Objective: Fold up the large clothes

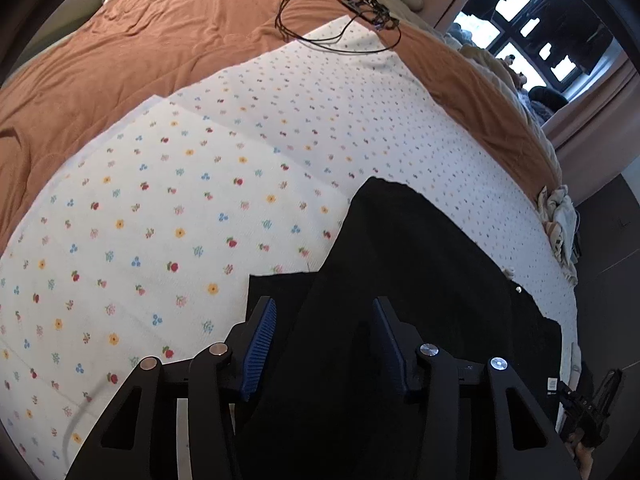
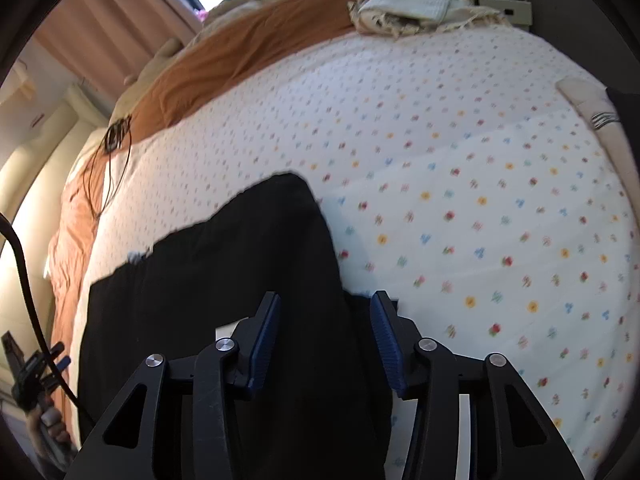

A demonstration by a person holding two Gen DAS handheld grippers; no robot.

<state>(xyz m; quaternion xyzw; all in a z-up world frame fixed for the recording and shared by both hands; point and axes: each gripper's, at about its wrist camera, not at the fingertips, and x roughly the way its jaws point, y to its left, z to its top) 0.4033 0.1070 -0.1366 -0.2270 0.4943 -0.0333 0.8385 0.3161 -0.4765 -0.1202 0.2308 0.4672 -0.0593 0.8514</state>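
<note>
A black garment (image 1: 420, 264) lies flat on a white flower-print sheet (image 1: 160, 220) on a bed. In the left wrist view my left gripper (image 1: 324, 308) hovers open just above the garment's near edge, blue pads (image 1: 262, 340) wide apart, nothing between them. In the right wrist view the same black garment (image 2: 224, 280) fills the lower left on the sheet (image 2: 480, 220). My right gripper (image 2: 325, 300) is open over the garment's right edge, empty. The other gripper shows at each view's lower corner, the right one in the left view (image 1: 588, 412) and the left one in the right view (image 2: 36, 376).
An orange blanket (image 1: 140, 52) covers the far side of the bed, with a black cable loop and a small device (image 1: 368, 6) on it. Crumpled pale cloths (image 2: 408, 4) lie at the bed's far end. A window and curtains (image 1: 560, 40) stand beyond the bed.
</note>
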